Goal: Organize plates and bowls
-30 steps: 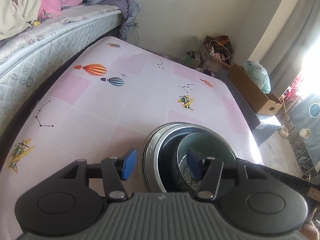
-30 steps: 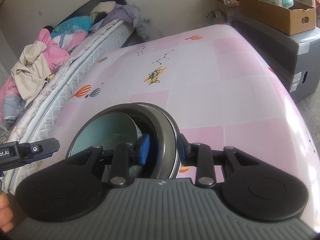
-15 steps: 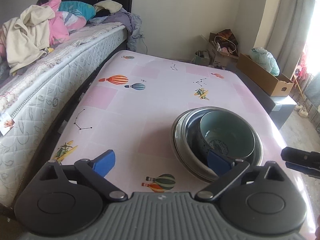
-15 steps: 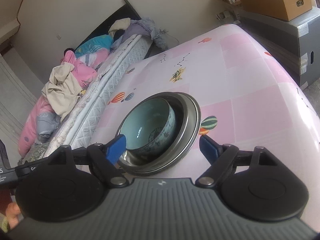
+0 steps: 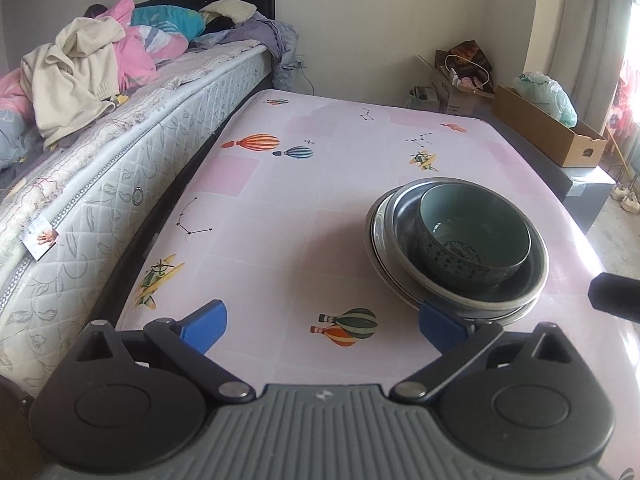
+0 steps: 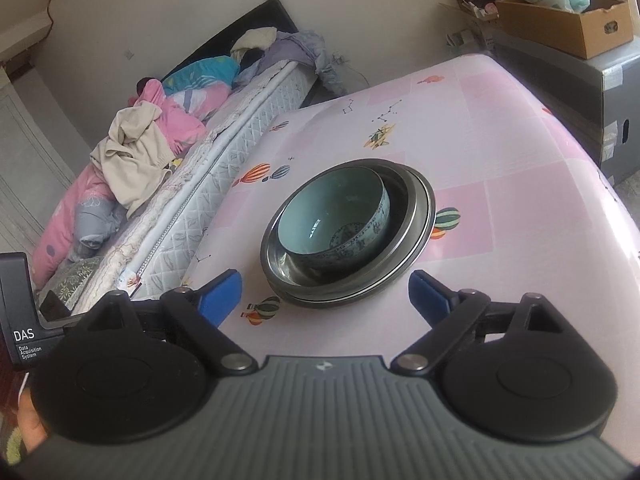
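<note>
I see the pink table (image 5: 280, 208) filling the middle of both views, its cloth printed with balloons and planes, and a bed (image 5: 132, 148) piled with clothes running along its left edge. At the upper right of each frame a cardboard box (image 6: 568, 28) sits on a grey cabinet.

The stack lies on the table: metal plates (image 6: 420, 220) at the bottom, and a pale green bowl (image 6: 336, 220) nested in them, upright, pushed toward one side of the rim. I judge the stacking as done.

My right gripper (image 6: 324, 292) hangs back from the stack, which sits just ahead and centred between its fingers, in the middle of the right wrist frame. Its jaws have just been opening and stand wide apart with nothing between them.

My left gripper (image 5: 320, 324) is spread fully too, having just been opening, empty. From it the stack lies off to the right of the frame, beyond its right finger (image 5: 440, 326). So the right gripper is the better lined up should the stack need moving; being round, it offers no preferred axis.
</note>
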`<state>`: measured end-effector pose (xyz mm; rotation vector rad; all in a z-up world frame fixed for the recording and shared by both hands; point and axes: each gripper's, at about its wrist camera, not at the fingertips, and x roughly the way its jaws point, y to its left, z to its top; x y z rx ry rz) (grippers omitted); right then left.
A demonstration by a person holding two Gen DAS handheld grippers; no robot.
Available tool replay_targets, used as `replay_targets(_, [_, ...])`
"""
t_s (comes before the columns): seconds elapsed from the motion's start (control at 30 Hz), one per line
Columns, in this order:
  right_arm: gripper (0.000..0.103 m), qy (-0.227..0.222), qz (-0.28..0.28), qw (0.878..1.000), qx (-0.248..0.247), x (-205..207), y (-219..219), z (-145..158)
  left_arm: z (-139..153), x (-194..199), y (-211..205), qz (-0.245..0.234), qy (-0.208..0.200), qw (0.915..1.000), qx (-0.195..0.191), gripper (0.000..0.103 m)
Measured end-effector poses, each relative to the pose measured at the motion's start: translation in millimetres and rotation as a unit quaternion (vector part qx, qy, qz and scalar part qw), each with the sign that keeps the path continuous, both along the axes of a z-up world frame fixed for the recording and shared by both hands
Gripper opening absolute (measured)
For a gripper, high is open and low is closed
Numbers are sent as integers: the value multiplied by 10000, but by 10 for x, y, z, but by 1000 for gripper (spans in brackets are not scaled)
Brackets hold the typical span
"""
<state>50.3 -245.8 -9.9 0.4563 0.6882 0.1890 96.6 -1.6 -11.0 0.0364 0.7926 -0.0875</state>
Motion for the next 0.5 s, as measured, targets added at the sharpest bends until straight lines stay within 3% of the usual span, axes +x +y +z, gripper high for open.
replay_targets(0.1, [93,-116,45,9998,-173,-32,51,100,39,-22,6,136,-29,9999,86,103])
replay_targets(0.17, [100,-190,94,9996,-206,-62,80,150,66,-27,13,229,-48,9996,139,103])
replay_targets(0.5, [101,-538,137,9956,-758,-239,269,426,175,-162,-126,80,-377,9976,568,103])
